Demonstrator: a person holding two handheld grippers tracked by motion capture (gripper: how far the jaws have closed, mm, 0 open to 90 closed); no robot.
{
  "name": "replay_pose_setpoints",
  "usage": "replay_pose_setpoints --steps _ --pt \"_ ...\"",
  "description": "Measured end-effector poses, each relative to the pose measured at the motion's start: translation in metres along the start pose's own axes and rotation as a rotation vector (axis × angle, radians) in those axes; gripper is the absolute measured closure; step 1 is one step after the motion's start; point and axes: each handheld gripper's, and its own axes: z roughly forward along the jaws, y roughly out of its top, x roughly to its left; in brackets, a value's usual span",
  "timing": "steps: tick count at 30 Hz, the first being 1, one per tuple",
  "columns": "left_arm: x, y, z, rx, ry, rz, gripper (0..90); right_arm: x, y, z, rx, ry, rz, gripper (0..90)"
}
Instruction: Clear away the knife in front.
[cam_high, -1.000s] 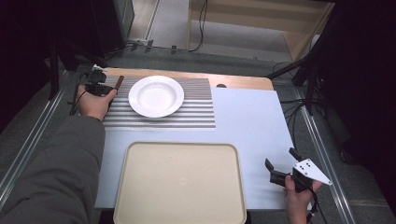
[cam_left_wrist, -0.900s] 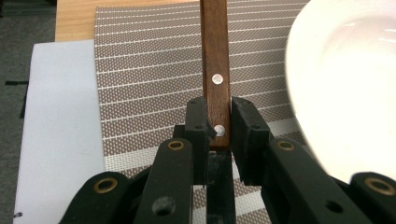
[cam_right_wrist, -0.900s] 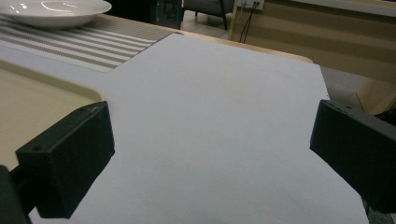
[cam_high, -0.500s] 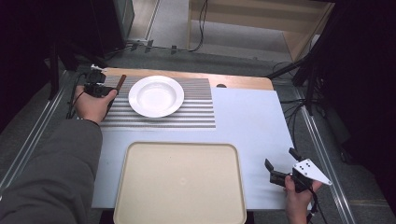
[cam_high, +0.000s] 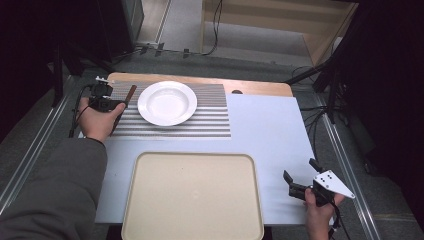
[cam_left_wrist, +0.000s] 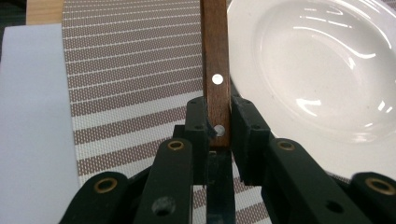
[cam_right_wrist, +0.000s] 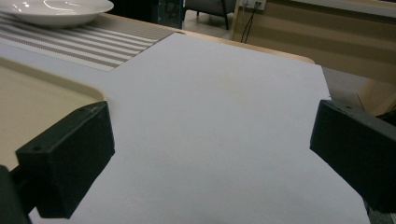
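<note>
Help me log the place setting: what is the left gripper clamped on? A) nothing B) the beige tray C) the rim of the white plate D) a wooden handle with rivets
D: the left gripper pinches a wooden handle beside the white plate.

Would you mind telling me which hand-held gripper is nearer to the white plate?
Left. The left hand-held gripper sits just beside the white plate, clamping a wooden handle; the right hand-held gripper waits open at the table's near right corner.
</note>
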Motion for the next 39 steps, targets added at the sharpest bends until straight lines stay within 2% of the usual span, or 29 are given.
replay_pose_setpoints --steps 19,38,39 --pt "-0.016 -0.021 -0.021 -0.032 -0.035 0.041 76.7 0.000 0.000 0.000 0.000 0.001 0.001 0.0" --pt "-0.043 -0.049 -0.044 -0.069 -0.077 0.092 76.7 0.000 0.000 -0.001 -0.001 0.002 -0.003 0.0" --pt "-0.046 -0.053 -0.046 -0.070 -0.081 0.105 76.7 0.000 0.000 -0.001 -0.001 0.003 -0.003 0.0"
